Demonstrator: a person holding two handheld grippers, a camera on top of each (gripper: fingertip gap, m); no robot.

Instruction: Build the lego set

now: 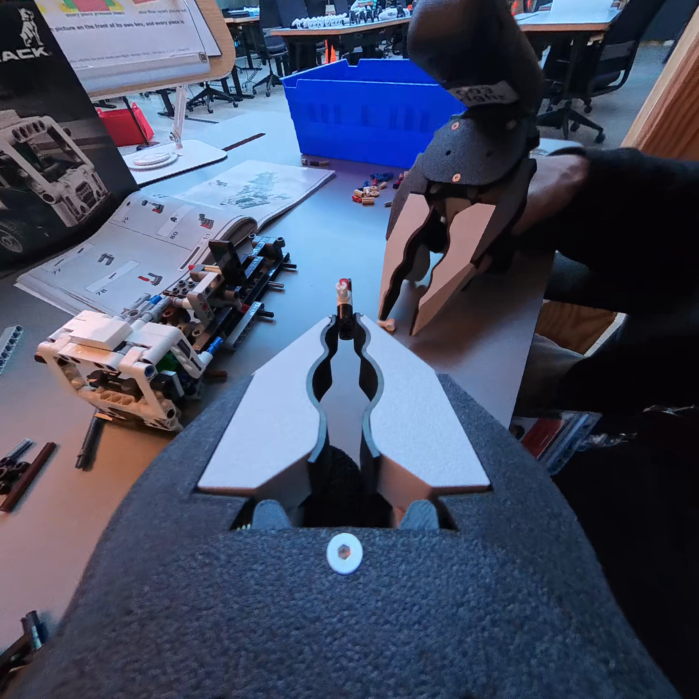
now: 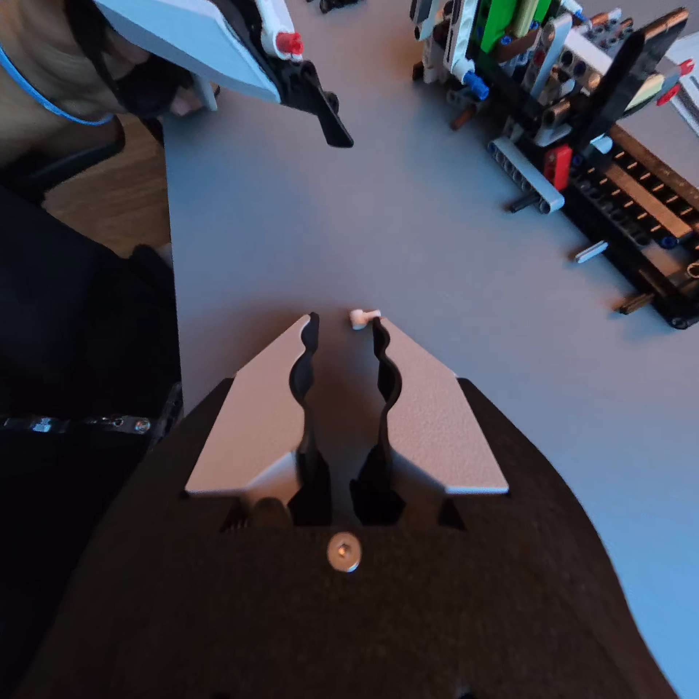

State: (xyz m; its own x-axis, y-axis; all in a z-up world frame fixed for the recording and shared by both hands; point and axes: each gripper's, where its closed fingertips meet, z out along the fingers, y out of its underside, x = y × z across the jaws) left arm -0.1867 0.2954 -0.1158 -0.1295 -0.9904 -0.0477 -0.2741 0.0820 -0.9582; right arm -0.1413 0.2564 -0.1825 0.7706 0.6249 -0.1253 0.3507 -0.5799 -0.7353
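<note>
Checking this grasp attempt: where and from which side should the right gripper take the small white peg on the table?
The peg lies flat on the table, wider head at one end, thin stem toward the right gripper's far finger. Probably best gripped across the head, coming straight down, jaws either side. The open gripper sits slightly off: one fingertip touches the stem.

In my left wrist view, a black box [image 1: 45,113] at the upper left carried white block lettering under a small white emblem. Beside it, along the top edge, a white sheet [image 1: 132,34] on a stand bore lines of black print. The open instruction booklet [image 1: 151,234] on the tabletop showed printed step numbers beside its diagrams. A white label [image 1: 482,92] with dark handwriting sat on the handle of the right tongs [image 1: 399,327], upper right. My right wrist view showed no writing.
</note>
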